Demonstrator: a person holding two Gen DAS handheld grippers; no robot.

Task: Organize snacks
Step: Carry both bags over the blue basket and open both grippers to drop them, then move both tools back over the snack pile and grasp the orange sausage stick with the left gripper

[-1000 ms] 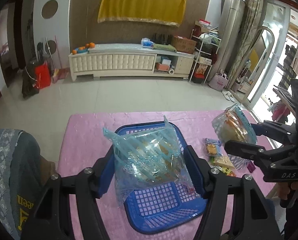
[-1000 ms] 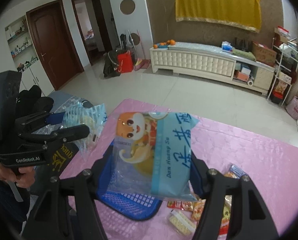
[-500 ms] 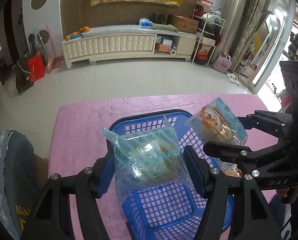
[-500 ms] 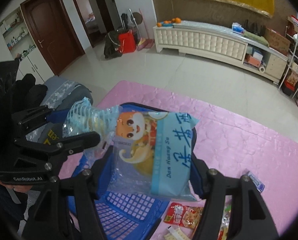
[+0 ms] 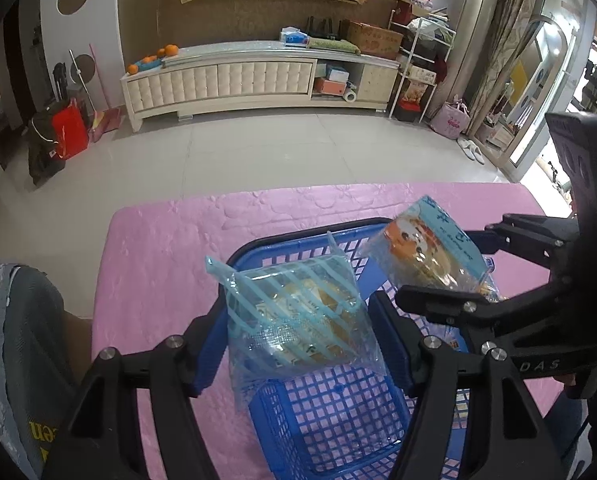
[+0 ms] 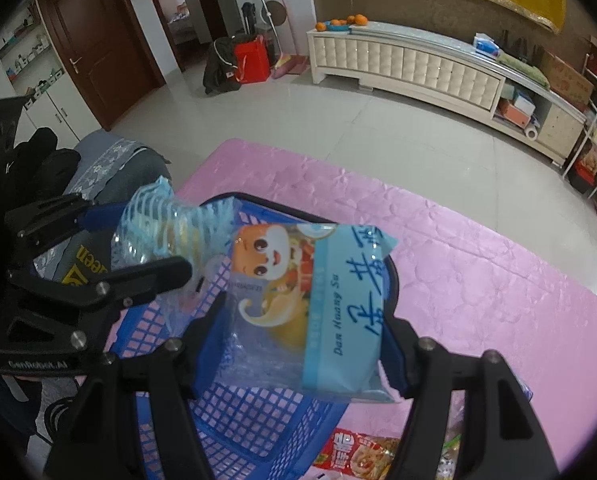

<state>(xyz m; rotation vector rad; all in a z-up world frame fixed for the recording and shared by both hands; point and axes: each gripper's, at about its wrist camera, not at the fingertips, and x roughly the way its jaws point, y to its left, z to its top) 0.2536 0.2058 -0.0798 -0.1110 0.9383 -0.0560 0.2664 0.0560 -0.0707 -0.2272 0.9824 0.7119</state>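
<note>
Left wrist view: my left claw (image 5: 298,334) grips one striped blue packet (image 5: 294,316), pads pressed on both its sides, and it now hangs over the blue basket (image 5: 338,412), which sat farther ahead a second ago; my right claw (image 5: 438,268) has swung in beside it over the far rim. Right wrist view: my right claw (image 6: 304,322) clamps one cartoon-printed packet (image 6: 310,304), likewise brought over the basket's open top (a second ago it hung short of it). Both look ready to drop. Count: two held packets, one basket, one red packet (image 6: 358,456) clearly visible on the pink counter (image 6: 478,264).
</note>
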